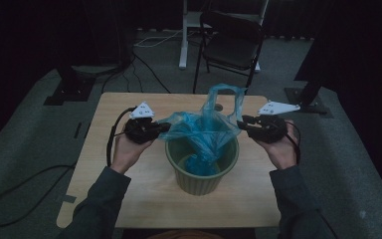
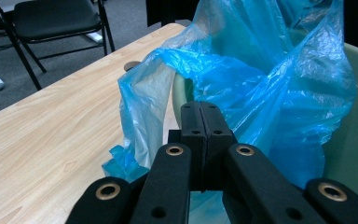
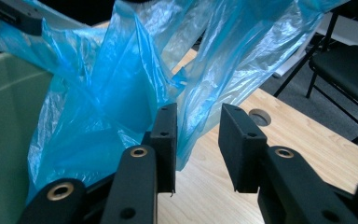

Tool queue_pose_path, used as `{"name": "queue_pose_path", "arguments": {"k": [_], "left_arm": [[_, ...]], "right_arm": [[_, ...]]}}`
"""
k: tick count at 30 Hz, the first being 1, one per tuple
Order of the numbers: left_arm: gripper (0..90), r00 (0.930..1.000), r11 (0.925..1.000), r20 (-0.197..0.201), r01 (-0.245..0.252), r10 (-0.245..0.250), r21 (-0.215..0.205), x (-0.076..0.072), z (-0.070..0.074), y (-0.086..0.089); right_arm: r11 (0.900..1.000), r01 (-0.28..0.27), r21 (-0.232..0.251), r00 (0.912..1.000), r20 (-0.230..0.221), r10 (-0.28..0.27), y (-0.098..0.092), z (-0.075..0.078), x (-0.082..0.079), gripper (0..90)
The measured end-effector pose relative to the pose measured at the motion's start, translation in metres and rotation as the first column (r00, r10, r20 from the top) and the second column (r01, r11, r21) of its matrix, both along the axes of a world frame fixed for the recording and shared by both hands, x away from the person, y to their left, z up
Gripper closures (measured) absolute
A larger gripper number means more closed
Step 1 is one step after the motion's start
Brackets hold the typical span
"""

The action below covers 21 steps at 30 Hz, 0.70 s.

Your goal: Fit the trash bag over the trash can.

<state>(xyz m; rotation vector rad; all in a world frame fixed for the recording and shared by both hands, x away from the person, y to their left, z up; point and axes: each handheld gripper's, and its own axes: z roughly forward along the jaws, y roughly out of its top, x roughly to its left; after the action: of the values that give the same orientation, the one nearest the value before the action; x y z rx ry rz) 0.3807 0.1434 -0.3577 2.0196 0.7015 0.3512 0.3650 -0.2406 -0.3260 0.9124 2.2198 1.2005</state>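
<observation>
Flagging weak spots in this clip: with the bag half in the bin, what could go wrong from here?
The right gripper stands open, its jaws apart beside the blue bag, so that side may sag into the green bin. The left gripper is shut on thin film; a hard pull could tear it or tip the bin.

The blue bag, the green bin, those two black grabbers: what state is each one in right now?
blue plastic bag: partly inside the bin, top standing up above the rim, one edge pulled over the left side.
green bin: upright on the table, lined partway.
left gripper: shut, jaws together, with the bag's film around them.
right gripper: open, a gap between the jaws, bag edge hanging there, not pinched.
folding chair: unfolded, unoccupied.
</observation>
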Motion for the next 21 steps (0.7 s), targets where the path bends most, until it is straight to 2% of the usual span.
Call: {"name": "queue_pose_path", "arguments": {"k": [15, 17, 21], "left_arm": [[89.8, 1.0000, 1.0000, 0.003, -0.004, 0.004, 0.000, 0.001, 0.001, -0.001], [89.8, 1.0000, 1.0000, 0.006, 0.002, -0.002, 0.002, 0.000, 0.002, -0.004], [89.8, 0.9999, 0.9999, 0.009, 0.011, -0.011, 0.006, 0.000, 0.002, -0.007]], "right_arm": [[0.998, 0.011, 0.055, 0.9985, 0.053, -0.014, -0.010, 0.012, -0.004, 58.2], [0.995, -0.023, 0.096, 0.9979, 0.062, 0.018, -0.010, 0.016, -0.005, 57.1], [0.994, -0.064, 0.093, 0.9954, 0.077, 0.057, -0.004, 0.017, -0.006, 56.7]]}}
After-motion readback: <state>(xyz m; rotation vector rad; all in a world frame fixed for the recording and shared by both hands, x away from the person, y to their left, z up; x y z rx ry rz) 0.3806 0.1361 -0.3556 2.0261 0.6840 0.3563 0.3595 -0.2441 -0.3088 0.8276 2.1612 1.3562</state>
